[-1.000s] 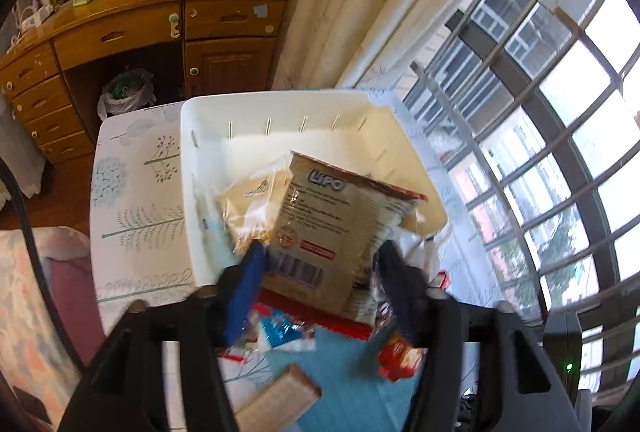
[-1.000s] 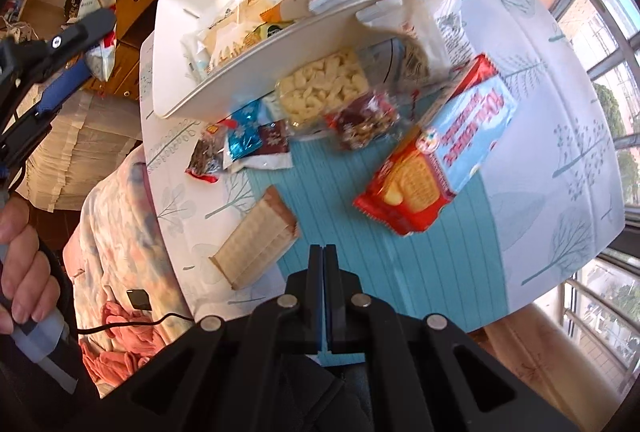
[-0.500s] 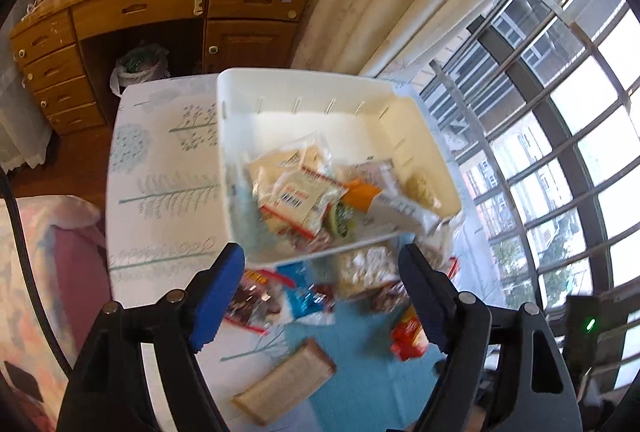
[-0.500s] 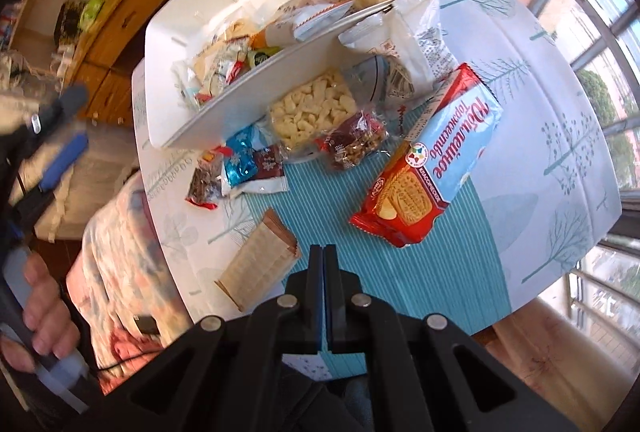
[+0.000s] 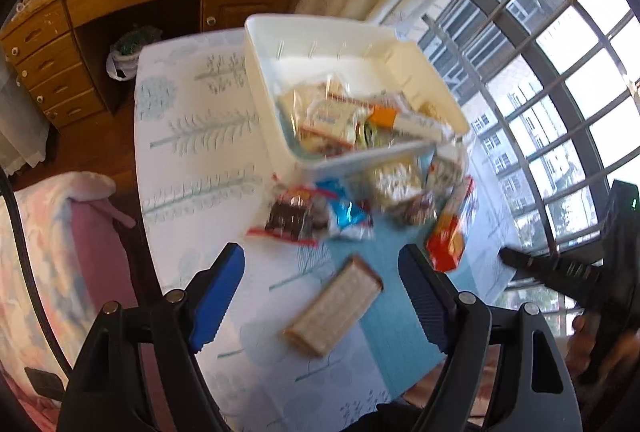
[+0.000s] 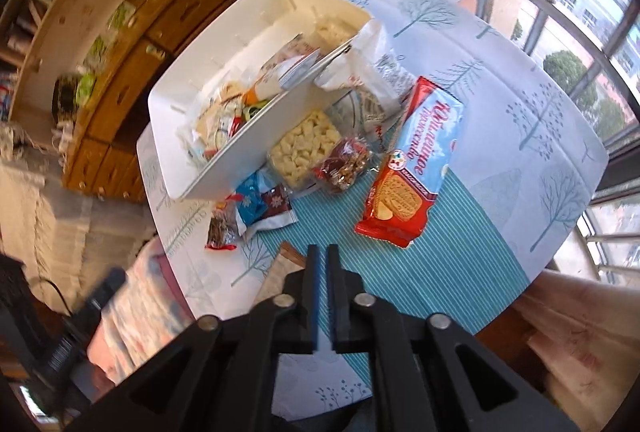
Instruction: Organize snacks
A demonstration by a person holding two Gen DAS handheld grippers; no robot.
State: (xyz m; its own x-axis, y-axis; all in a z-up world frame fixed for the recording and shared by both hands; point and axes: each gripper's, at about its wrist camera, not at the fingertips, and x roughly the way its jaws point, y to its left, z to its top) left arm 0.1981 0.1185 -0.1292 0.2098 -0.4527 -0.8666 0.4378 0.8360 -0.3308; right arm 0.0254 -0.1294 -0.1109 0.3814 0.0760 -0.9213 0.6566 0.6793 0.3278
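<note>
while the counter [image 6: 520, 136] carries everything under its tree-print cloth, a white bin [image 6: 224, 168] sits on the far part, already holding several snack packets. just in front of its near wall lie a red-and-blue biscuit pack [image 6: 412, 176], a clear bag of pale puffed pieces [image 6: 304, 148], a small bag of brown nuts [image 6: 344, 164] and a blue foil packet [image 6: 256, 204]. nearer the cameras a tan wafer bar [image 5: 336, 308] lies alone. left gripper [image 5: 322, 296] hangs spread above that bar, empty. right gripper [image 6: 320, 296] is opening by a narrow slit, nothing between its jaws.
</note>
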